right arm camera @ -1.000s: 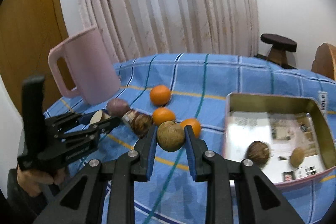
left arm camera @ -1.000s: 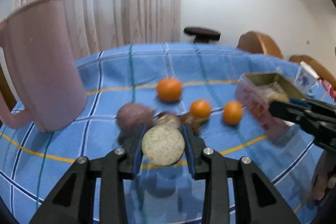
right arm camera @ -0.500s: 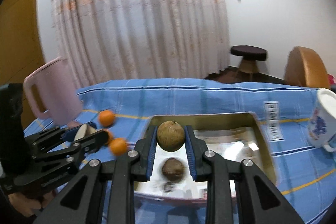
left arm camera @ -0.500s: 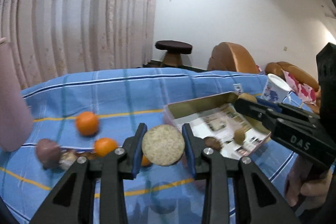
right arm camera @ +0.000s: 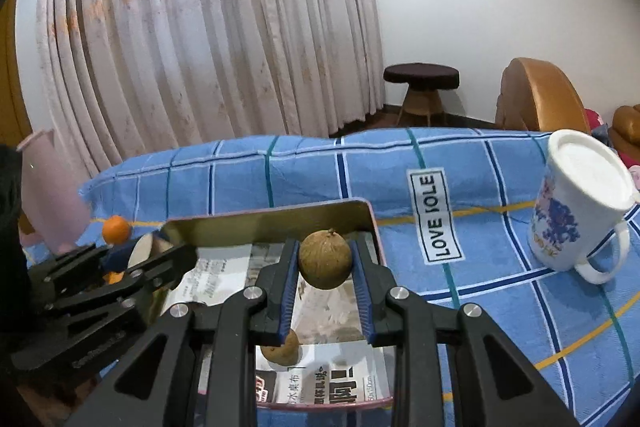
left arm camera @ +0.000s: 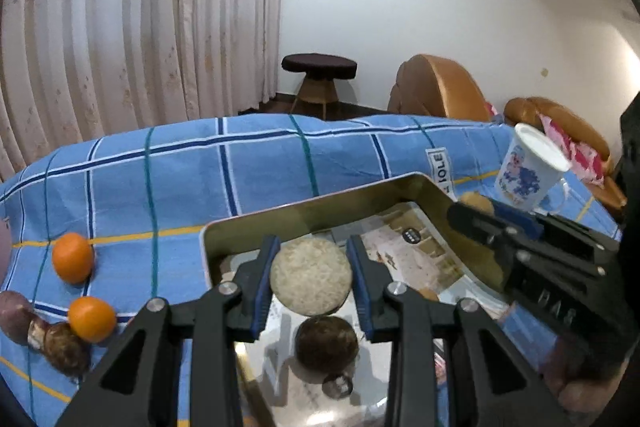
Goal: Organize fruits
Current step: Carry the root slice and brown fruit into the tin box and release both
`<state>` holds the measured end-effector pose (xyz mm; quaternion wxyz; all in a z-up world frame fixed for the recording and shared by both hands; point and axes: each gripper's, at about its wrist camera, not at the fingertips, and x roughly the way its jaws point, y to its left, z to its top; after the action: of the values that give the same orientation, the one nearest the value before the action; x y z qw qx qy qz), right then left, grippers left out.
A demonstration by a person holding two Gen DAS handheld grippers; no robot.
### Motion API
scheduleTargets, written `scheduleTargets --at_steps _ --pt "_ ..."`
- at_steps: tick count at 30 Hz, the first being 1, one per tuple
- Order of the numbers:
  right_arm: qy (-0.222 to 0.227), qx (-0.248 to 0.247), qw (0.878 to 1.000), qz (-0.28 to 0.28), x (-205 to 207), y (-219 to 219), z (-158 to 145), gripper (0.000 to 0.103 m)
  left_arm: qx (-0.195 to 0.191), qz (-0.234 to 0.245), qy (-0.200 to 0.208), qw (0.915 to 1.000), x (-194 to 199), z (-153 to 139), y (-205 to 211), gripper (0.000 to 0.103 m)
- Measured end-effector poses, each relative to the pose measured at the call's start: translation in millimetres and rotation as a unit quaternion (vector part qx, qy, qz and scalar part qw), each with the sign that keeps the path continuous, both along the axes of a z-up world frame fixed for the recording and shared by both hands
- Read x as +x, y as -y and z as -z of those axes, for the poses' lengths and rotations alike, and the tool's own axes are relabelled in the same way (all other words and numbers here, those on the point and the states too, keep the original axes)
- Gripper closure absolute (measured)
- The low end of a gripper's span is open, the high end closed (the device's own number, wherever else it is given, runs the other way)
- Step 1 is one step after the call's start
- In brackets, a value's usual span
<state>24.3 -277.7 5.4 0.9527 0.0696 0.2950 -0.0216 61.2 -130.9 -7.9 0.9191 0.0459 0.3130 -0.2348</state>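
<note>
Two fruits hang over the tin (left arm camera: 320,211): left gripper (left arm camera: 311,281) clamps a cut half (left arm camera: 311,281), right gripper (right arm camera: 326,261) a brown fruit (right arm camera: 326,261). Tools crowd close; releasing high risks bounces, or strikes fruit already inside.

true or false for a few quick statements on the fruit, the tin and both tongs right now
1. The left tongs hold a pale cut fruit half. True.
2. The right tongs are empty. False: they grip a round brown fruit.
3. The metal tin is empty. False: a brown fruit lies in it.
4. Two oranges lie on the blue cloth. True.
5. The white mug stands inside the tin. False: it stands on the cloth beside it.
</note>
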Motion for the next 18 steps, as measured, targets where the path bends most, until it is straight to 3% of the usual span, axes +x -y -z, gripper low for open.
scheduleTargets --at_steps 12,18 --pt "-0.032 0.003 0.999 -0.01 11 -7 19 0.075 0.032 -0.011 -0.011 0.9994 5 13 10 0.067" --pt "-0.039 0.039 0.998 -0.012 14 -3 21 0.074 0.039 -0.016 -0.004 0.9991 4 12 12 0.064"
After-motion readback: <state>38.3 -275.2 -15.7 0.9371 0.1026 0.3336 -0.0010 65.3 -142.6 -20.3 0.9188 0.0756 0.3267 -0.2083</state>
